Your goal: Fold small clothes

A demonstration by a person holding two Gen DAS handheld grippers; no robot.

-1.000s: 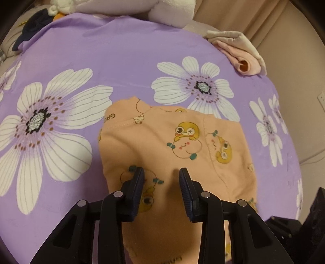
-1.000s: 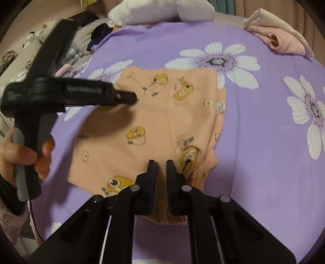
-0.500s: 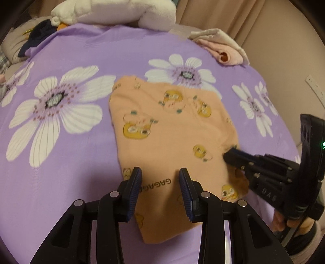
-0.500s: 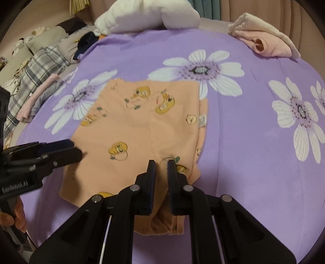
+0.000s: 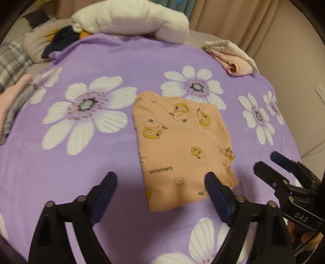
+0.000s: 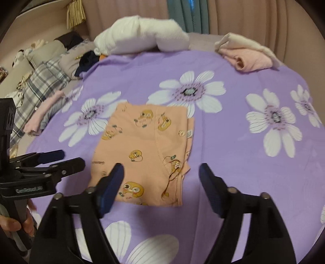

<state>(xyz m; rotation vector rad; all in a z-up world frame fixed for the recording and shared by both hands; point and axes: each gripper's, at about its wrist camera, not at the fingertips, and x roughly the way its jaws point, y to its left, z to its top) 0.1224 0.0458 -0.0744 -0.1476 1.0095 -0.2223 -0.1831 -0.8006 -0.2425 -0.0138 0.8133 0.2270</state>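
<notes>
We see a bed under a purple flowered sheet [image 6: 233, 142]; beige curtains [image 6: 254, 16] and a teal curtain [image 6: 186, 14] hang at twelve o'clock, in dim warm light.

Left hand-held gripper [image 5: 160, 195], right hand-held gripper [image 6: 161, 182]: jaws opening, nothing between.

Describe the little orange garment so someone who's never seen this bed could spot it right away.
Start with the purple bedsheet printed with big white flowers. Near its middle lies a folded orange garment, flat, between two flowers. Unlike the folded pink clothes at the far edge and the white pillow behind, it has yellow cartoon ducks printed all over.
</notes>
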